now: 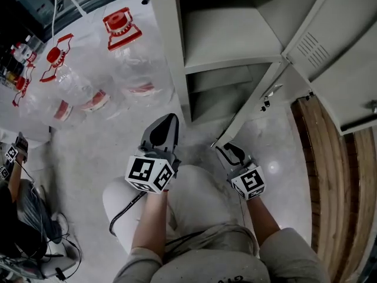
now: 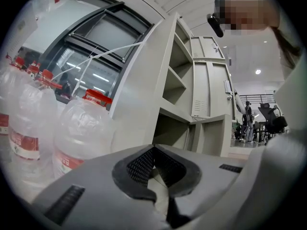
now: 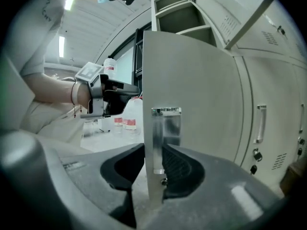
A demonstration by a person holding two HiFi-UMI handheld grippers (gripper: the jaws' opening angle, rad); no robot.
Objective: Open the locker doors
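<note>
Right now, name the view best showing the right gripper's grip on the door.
Right gripper view: the locker door is clamped edge-on in the right gripper. Head view shows it small, from above; left gripper view misses it.

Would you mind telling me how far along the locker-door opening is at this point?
Done: an upper door stands swung out, with bare shelves showing. In hand: the right gripper is clamped on the edge of the lower door, which is swung outward. Still to do: the neighbouring column's doors look closed. The left gripper is shut and empty.
</note>
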